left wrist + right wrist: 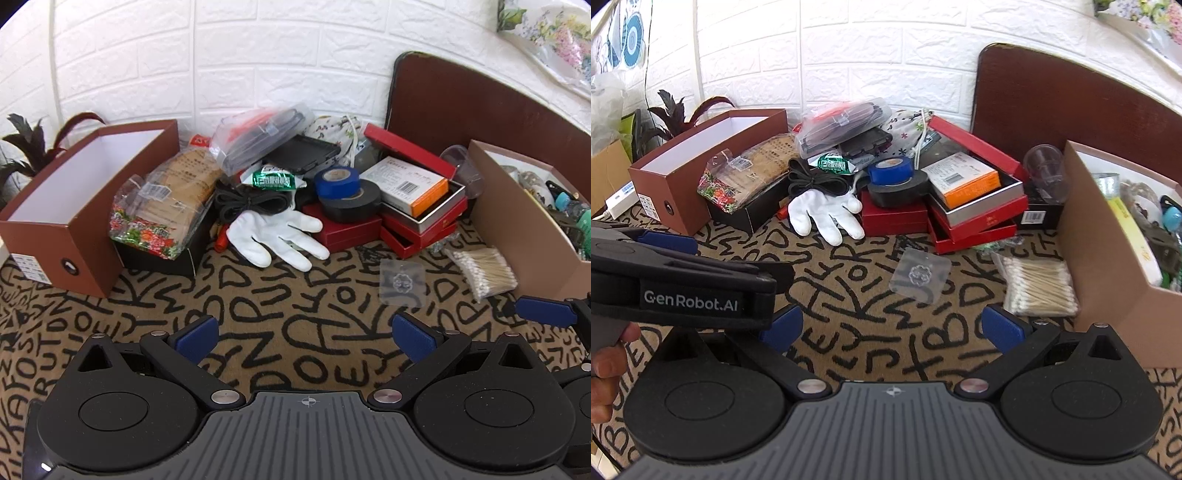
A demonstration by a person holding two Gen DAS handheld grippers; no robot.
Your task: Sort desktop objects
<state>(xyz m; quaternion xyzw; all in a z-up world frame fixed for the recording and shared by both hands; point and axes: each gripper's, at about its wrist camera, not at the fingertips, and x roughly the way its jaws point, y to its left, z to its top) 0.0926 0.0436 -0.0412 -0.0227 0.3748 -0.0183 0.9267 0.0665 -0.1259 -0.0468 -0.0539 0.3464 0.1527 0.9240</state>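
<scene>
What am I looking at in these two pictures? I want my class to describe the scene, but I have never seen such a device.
A person holds one hand-held two-finger gripper in each hand, and each carries a wide-angle camera looking along its fingers. One picture comes from the left gripper, the other from the right gripper. Both are open and hold nothing. The right view also shows a hand on the left tool. On the lettered cloth lie a white glove, tape rolls, red boxes, a pack of cotton swabs and a clear adhesive hook. An empty brown box stands left; a part-filled one right.
</scene>
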